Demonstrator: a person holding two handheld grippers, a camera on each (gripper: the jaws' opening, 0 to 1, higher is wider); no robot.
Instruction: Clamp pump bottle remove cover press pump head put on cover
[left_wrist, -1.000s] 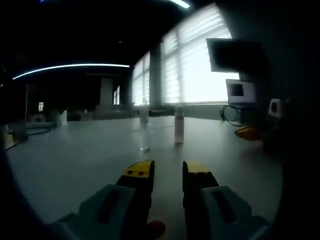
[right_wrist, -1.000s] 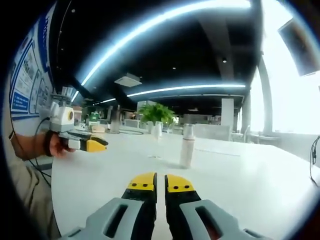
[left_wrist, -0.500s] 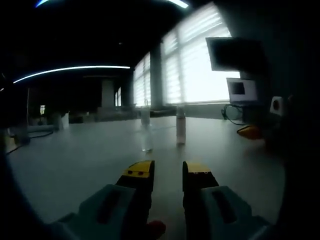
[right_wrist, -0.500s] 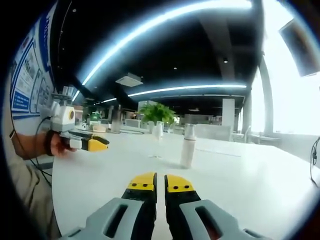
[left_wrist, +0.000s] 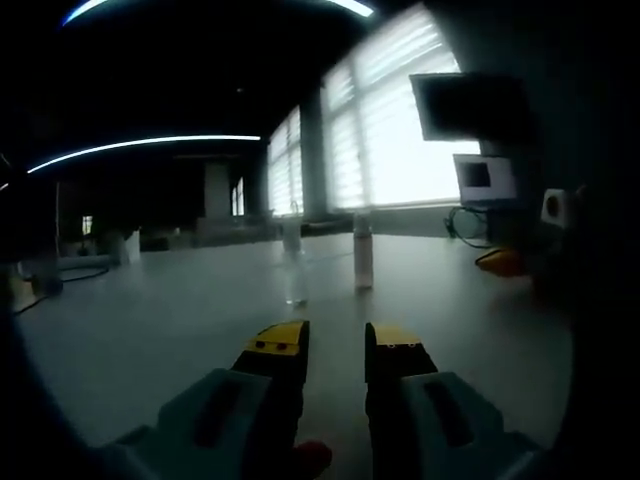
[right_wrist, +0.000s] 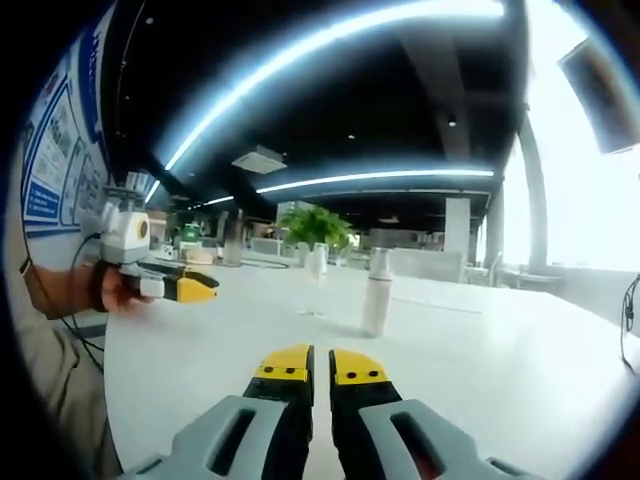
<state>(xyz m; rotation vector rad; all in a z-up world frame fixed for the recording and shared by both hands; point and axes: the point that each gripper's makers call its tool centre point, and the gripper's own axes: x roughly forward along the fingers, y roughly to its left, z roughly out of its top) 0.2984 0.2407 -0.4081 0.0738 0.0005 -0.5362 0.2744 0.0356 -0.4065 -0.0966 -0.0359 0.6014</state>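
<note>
A white pump bottle (right_wrist: 376, 292) stands upright on the white table (right_wrist: 480, 380), ahead of my right gripper (right_wrist: 321, 362), whose yellow-tipped jaws are shut with nothing between them. The same bottle (left_wrist: 362, 258) shows in the dim left gripper view, far ahead and slightly right of my left gripper (left_wrist: 336, 340), which is open and empty. A clear, slim bottle-like item (left_wrist: 293, 262) stands left of it and appears farther back (right_wrist: 318, 265) in the right gripper view. A hand holds the left gripper (right_wrist: 185, 288) above the table's left edge, well short of both bottles.
Bright windows (left_wrist: 400, 130), a wall monitor (left_wrist: 470, 108) and a smaller screen (left_wrist: 482, 180) line the far side. An orange item (left_wrist: 498, 263) and cables lie at the right of the table. A potted plant (right_wrist: 315, 225) stands beyond the table. A sleeve (right_wrist: 50, 380) is at the left.
The left gripper view has drifted slightly, so both bottles sit a little further right in it. Neither gripper has changed its state, and the bottles stand as before.
</note>
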